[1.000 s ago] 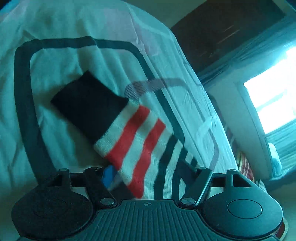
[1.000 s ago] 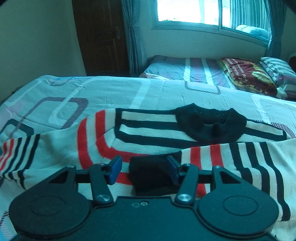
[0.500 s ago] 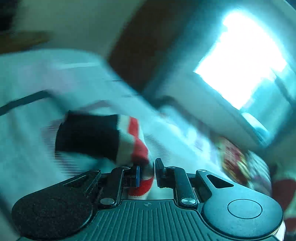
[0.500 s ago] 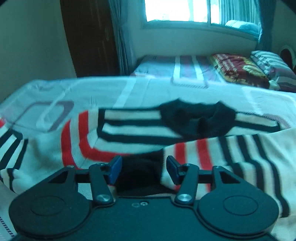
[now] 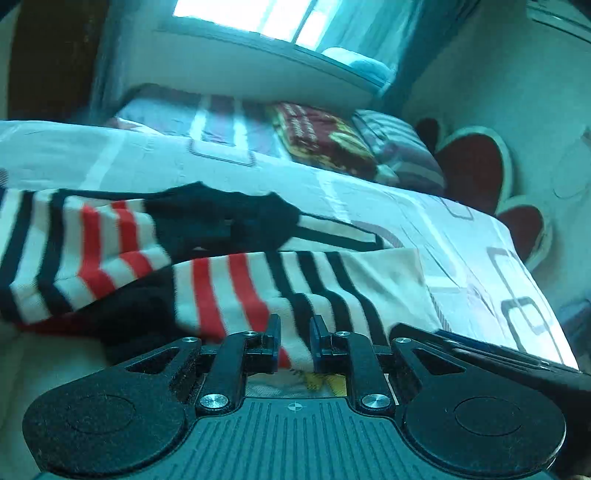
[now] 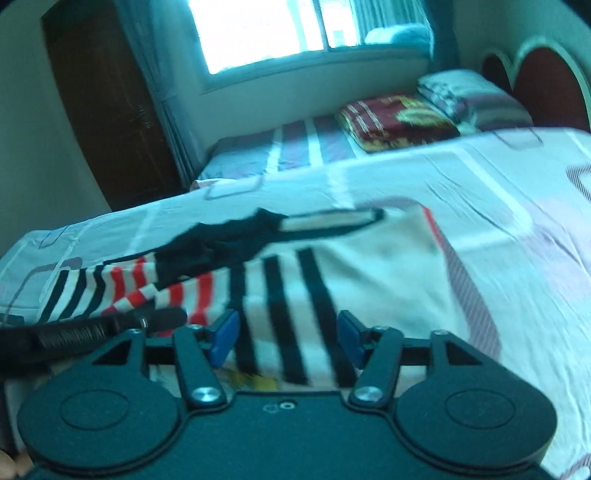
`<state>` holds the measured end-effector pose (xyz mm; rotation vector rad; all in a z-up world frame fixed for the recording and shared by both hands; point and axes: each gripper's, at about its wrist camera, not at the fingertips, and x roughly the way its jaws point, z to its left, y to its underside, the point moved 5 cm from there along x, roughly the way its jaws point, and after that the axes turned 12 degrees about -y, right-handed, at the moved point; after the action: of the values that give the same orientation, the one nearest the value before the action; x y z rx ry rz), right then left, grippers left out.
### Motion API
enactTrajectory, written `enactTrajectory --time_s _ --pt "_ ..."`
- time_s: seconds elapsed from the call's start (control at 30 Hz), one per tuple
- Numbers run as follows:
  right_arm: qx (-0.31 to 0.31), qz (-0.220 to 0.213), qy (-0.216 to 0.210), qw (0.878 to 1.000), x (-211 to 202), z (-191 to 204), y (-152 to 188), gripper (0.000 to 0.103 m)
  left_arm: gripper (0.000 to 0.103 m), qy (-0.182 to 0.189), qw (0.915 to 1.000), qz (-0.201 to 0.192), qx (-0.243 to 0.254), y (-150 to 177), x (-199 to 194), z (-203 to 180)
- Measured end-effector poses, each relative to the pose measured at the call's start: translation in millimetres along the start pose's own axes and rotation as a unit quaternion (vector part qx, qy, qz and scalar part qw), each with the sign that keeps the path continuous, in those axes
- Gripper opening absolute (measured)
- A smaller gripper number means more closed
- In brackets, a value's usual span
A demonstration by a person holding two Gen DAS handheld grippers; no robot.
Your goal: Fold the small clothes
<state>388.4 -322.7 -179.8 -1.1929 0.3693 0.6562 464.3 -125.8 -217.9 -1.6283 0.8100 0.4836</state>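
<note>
A small striped sweater, white with black and red stripes and a black collar, lies on the bed, both sleeves folded in over its body. My left gripper is nearly shut, its jaws on a fold of the sweater's near edge. My right gripper is open over the striped cloth, with nothing held. The left gripper's body shows at the left of the right wrist view.
The bed sheet is pale with rounded-square prints. Pillows and a folded blanket lie at the head, by a red headboard. A window and dark wooden door stand behind.
My left gripper closed on the left sleeve and swung it over the sweater's body. My right gripper shifted right along the hem and stayed open.
</note>
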Motion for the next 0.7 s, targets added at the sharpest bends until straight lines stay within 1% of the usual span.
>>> enactTrajectory --time_s 0.07,0.1,0.13,0.17,0.27,0.33,0.4,0.43,0.47,0.53,0.6,0.67,0.7 --pt "-0.002 0.006 -0.012 1.0 2.7 -0.3 1.0 0.063 0.017 -0.026 0.9995 -0.003 -0.014 -6.9 -13.2 18.0" --pt "-0.004 0.008 -0.021 1.0 6.3 2.5 0.3 0.063 0.017 -0.042 0.9988 -0.006 -0.023 -15.0 -15.4 33.2" --pt "-0.005 0.01 -0.03 0.999 11.4 7.3 -1.3 0.063 0.017 -0.07 0.997 -0.008 -0.031 -21.9 -18.7 49.0" --pt "-0.007 0.014 -0.04 0.999 18.3 13.0 -3.1 0.063 0.017 -0.096 0.9946 -0.008 -0.037 -27.5 -21.3 68.0" --pt "0.002 0.032 -0.075 0.997 46.2 33.5 -10.1 0.063 0.018 -0.155 0.9851 -0.015 -0.073 -40.9 -27.1 121.2" --pt "0.004 0.038 -0.087 0.995 68.5 47.6 -18.7 0.062 0.019 -0.171 0.9803 -0.022 -0.096 -45.2 -27.4 150.5" --pt "0.007 0.046 -0.098 0.994 92.8 60.1 -27.2 0.062 0.034 -0.188 0.9764 -0.021 -0.105 -44.3 -23.2 172.6" --pt "0.01 0.05 -0.105 0.993 105.2 65.6 -30.6 0.061 0.055 -0.19 0.9755 -0.023 -0.109 -42.1 -21.4 181.3" --pt "0.009 0.058 -0.105 0.993 118.5 70.7 -33.1 0.059 0.07 -0.192 0.9742 -0.027 -0.115 -39.9 -22.2 190.0" --pt "0.005 0.075 -0.104 0.992 142.8 77.4 -34.3 0.055 0.072 -0.194 0.9733 -0.037 -0.118 -35.4 -20.3 199.0" --pt "0.009 0.091 -0.096 0.991 161.8 81.3 -30.2 0.052 0.072 -0.193 0.9741 -0.031 -0.114 -30.9 -13.7 204.9" --pt "0.009 0.085 -0.097 0.992 169.3 84.7 -29.4 0.051 0.072 -0.189 0.9746 -0.026 -0.117 -27.7 -6.1 208.0" --pt "0.005 0.08 -0.095 0.992 171.3 86.7 -29.3 0.049 0.072 -0.19 0.9744 -0.023 -0.118 -27.0 -4.5 209.4"
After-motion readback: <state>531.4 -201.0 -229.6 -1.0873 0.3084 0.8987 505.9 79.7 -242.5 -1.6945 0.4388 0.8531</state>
